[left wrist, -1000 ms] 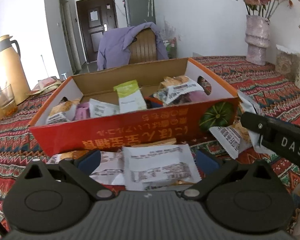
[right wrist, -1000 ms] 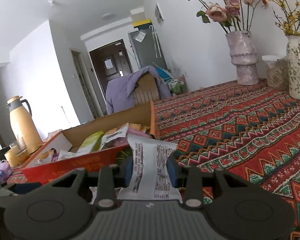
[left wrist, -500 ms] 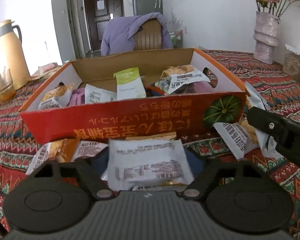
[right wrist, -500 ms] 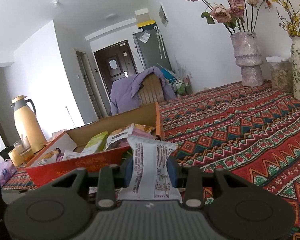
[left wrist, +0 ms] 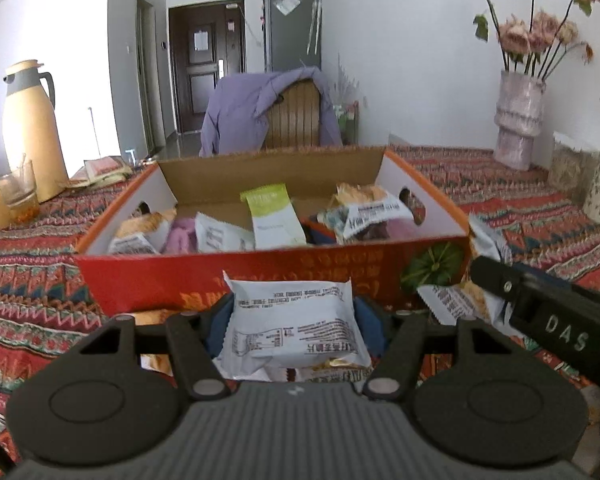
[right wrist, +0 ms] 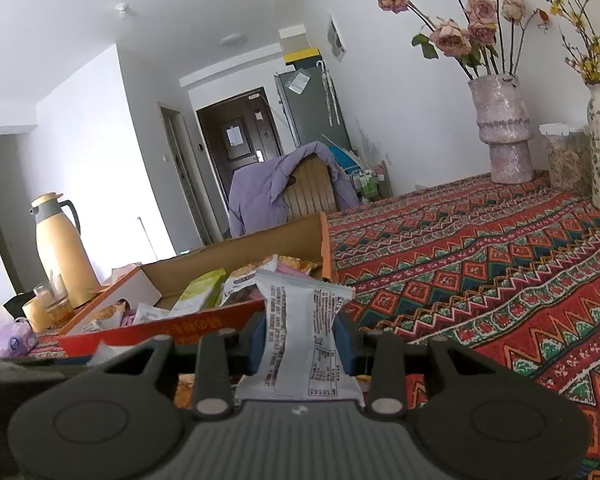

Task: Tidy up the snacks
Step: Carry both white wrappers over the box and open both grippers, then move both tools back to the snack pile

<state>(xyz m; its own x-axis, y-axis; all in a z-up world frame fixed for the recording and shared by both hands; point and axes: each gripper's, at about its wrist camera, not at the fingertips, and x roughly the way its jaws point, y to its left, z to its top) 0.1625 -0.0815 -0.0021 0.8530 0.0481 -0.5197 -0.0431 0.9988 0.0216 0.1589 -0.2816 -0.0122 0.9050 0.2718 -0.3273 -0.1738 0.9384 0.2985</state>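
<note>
The left gripper [left wrist: 292,320] points a little downward toward the orange cardboard box [left wrist: 260,276]. Its jaws have just been closing, and now the blue pads press on both sides of a white snack packet [left wrist: 292,328], which is held just in front of the near wall of the box. One second ago these jaws were wide apart with the packet lying flat on the patterned tablecloth [left wrist: 32,292] between them; now the packet is lifted, and the loose packets that lay beside it are mostly hidden under it.

The right gripper [right wrist: 302,344] is nearly level, and it looks the same as before. Its jaws stand narrow and pinch a second white packet [right wrist: 300,336] at the middle, so the wrapper is squeezed like a waist. From this packet the box is at about 10 o'clock, with a green packet [right wrist: 202,292] and others inside. In the left view the right gripper's black finger is at 3 o'clock, near the box corner with the pumpkin picture [left wrist: 432,264].
</note>
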